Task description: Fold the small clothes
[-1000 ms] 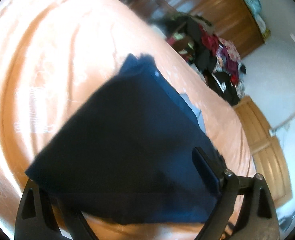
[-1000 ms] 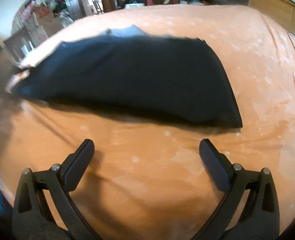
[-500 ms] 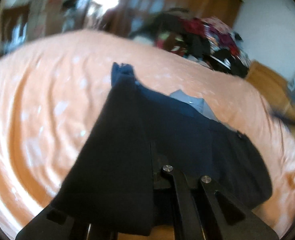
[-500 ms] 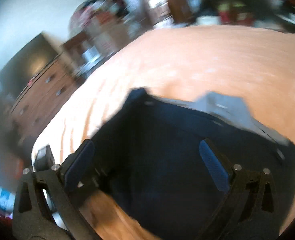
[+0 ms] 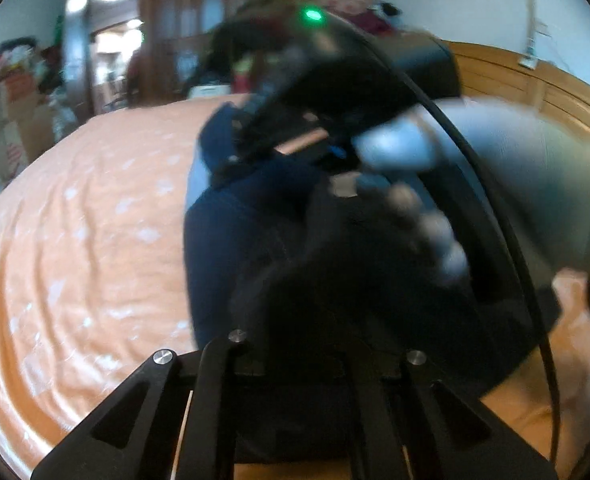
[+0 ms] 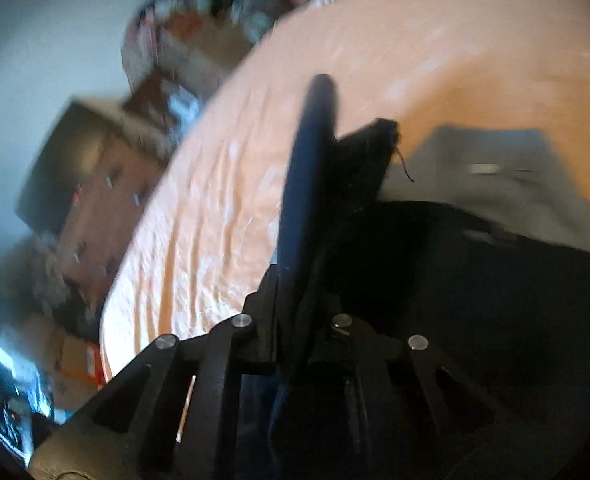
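A dark navy garment [image 5: 223,248] with a grey inner part [image 6: 495,172] lies on the orange bedsheet [image 5: 75,220]. My left gripper [image 5: 307,344] is shut on the near edge of the garment, and dark cloth covers its fingertips. My right gripper [image 6: 303,320] is shut on a raised fold of the navy cloth [image 6: 311,152], which stands up between its fingers. In the left wrist view the right gripper's body [image 5: 335,60], with a green light, sits close above the garment, held by a gloved hand [image 5: 415,152]. A black cable [image 5: 495,208] runs down from it.
The bed's wooden headboard [image 5: 535,92] stands at the right. A wooden wardrobe [image 5: 215,8] and piled clothes are behind the bed. A wooden chest of drawers [image 6: 107,208] and cardboard boxes [image 6: 79,364] stand beside the bed's left edge.
Both grippers were open a second ago. The left shut on the garment first; the right then swung over it and shut on a fold, now close in front of the left camera.
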